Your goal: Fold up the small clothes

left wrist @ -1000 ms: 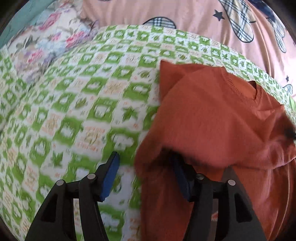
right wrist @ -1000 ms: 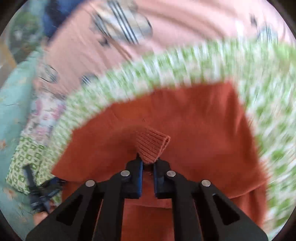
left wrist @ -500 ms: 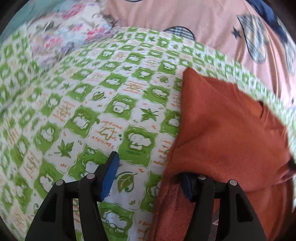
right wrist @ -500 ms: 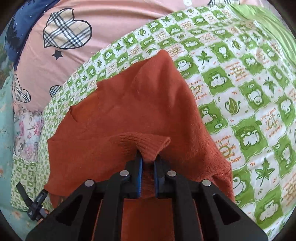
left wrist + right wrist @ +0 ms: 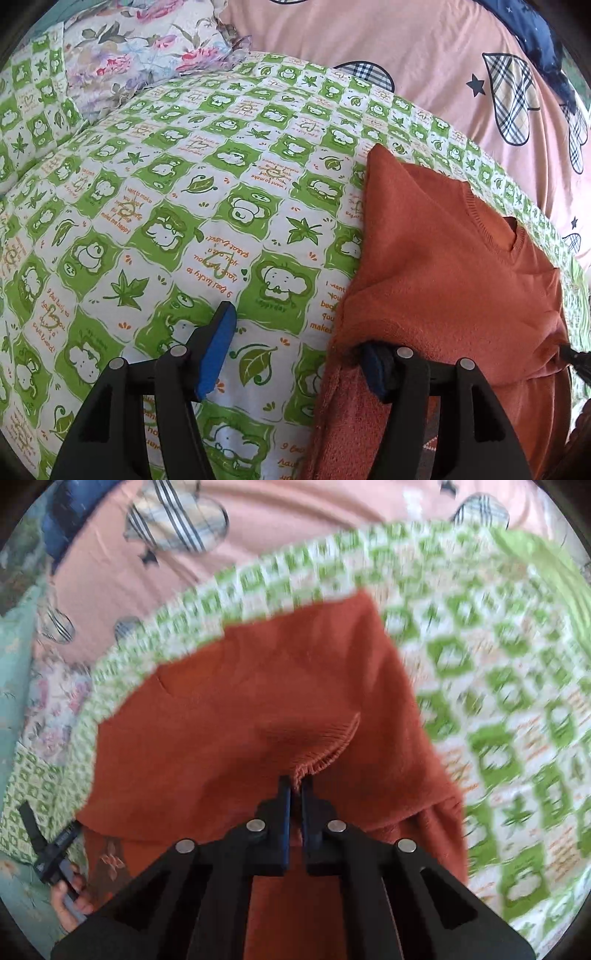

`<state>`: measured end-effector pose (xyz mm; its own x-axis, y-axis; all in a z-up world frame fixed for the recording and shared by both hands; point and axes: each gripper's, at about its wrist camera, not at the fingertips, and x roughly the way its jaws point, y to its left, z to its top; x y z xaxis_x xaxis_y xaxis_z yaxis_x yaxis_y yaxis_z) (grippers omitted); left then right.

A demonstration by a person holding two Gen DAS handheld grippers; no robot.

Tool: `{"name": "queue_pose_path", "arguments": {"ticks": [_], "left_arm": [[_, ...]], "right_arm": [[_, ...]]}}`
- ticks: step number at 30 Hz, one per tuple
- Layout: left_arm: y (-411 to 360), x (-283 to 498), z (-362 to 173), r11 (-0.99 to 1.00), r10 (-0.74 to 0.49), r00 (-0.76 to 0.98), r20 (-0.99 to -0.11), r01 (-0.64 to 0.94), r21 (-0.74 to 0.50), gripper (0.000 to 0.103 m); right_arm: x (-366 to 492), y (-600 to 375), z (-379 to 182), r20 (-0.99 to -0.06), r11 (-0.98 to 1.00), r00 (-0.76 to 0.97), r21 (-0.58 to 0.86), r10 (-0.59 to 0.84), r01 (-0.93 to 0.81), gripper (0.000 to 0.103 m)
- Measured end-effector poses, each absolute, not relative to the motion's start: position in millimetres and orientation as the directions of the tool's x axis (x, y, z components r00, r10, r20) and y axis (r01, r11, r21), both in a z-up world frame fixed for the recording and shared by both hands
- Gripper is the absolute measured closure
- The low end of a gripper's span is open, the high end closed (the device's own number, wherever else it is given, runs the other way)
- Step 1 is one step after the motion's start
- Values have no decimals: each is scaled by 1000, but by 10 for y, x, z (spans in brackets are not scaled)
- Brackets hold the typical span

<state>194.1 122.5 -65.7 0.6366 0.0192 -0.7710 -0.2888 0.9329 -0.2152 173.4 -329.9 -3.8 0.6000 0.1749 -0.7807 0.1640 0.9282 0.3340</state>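
Note:
A small rust-orange knit sweater (image 5: 443, 266) lies on the green-and-white patterned blanket (image 5: 184, 206), partly folded over. My left gripper (image 5: 299, 343) is open at the sweater's left edge; its right finger sits under a fold of the sweater, its left finger (image 5: 218, 343) over bare blanket. In the right wrist view the sweater (image 5: 240, 701) fills the middle. My right gripper (image 5: 294, 794) is shut on the sweater's ribbed cuff (image 5: 321, 746) and holds it over the body of the sweater. That view is blurred.
A pink duvet with plaid hearts (image 5: 424, 59) lies beyond the blanket. A floral pillow (image 5: 140, 48) is at the far left. The left gripper (image 5: 55, 849) and the hand that holds it show at the left edge of the right wrist view.
The right gripper has swung with the cuff still in it, and its view is now blurred. The left gripper stays open at the sweater's edge and has shifted slightly.

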Motion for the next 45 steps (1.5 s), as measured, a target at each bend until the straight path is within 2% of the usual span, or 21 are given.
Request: {"name": "queue_pose_path", "arguments": {"ticks": [2, 5, 7, 10, 11, 12, 13, 14, 15, 20, 24, 26, 28, 31, 37, 40, 41, 42, 43, 44, 45], "left_arm": [[1242, 1932, -662, 931, 9, 641, -768, -286, -228, 38], [1244, 1940, -669, 933, 18, 639, -769, -288, -217, 38], [1240, 1949, -670, 934, 20, 638, -770, -286, -212, 38], [1285, 1938, -667, 930, -6, 642, -766, -279, -241, 37], [1300, 1930, -665, 927, -18, 644, -765, -276, -254, 36], [1304, 1925, -663, 926, -23, 642, -766, -275, -258, 36], [1297, 1922, -657, 928, -24, 634, -773, -273, -252, 36], [1281, 1911, -649, 932, -21, 626, -779, -269, -241, 36], [1257, 1888, -638, 938, -18, 616, -787, -261, -226, 36], [1169, 1526, -611, 962, -46, 591, -805, -192, -196, 33], [1114, 1089, -624, 977, -68, 577, -814, -126, -171, 31], [1055, 851, -626, 984, -77, 571, -817, -88, -154, 28], [1002, 645, -623, 987, -107, 560, -821, -42, -157, 25], [921, 312, -616, 979, -195, 533, -823, 57, -195, 22], [839, -259, -613, 927, -374, 443, -815, 214, -310, 21], [758, -425, -699, 895, -441, 370, -818, 258, -365, 21], [729, -452, -755, 882, -464, 334, -821, 265, -390, 21], [696, -466, -827, 868, -486, 294, -823, 269, -417, 22], [684, -471, -866, 872, -478, 294, -828, 270, -408, 22], [656, -492, -854, 878, -466, 312, -828, 280, -389, 22], [627, -492, -837, 878, -464, 314, -829, 291, -381, 22]], "right_arm": [[1665, -3429, 91, -766, 922, 631, 323, 122, 214, 98], [1756, -3587, -83, -837, 921, 544, 259, 63, 292, 98], [1750, -3694, -241, -867, 899, 490, 283, 90, 335, 97], [1579, -3700, -190, -848, 887, 516, 325, 119, 329, 96], [1514, -3678, -149, -842, 889, 526, 328, 122, 319, 90], [1432, -3643, -97, -835, 891, 534, 338, 134, 305, 74], [1366, -3616, -62, -829, 891, 540, 346, 144, 294, 65], [1270, -3585, -20, -822, 892, 549, 352, 150, 283, 48], [1157, -3540, 37, -812, 898, 564, 349, 148, 267, 46], [704, -3328, 116, -812, 922, 566, 316, 140, 224, 46], [278, -3132, 135, -838, 962, 544, 185, 47, 203, 46], [77, -3086, 89, -849, 966, 527, 174, 48, 192, 46], [-111, -3117, 22, -850, 953, 515, 236, 107, 190, 46], [-395, -3231, -125, -821, 896, 502, 407, 274, 178, 46], [-766, -3279, -326, -768, 832, 498, 534, 402, 152, 47], [-807, -3193, -350, -753, 825, 494, 553, 435, 118, 48], [-809, -3163, -353, -747, 822, 496, 559, 442, 107, 53], [-813, -3129, -366, -739, 817, 497, 569, 456, 96, 67], [-826, -3099, -379, -734, 811, 494, 577, 466, 91, 74], [-833, -3081, -403, -738, 814, 490, 574, 463, 96, 87], [-846, -3083, -411, -744, 820, 488, 565, 456, 94, 94]]}}
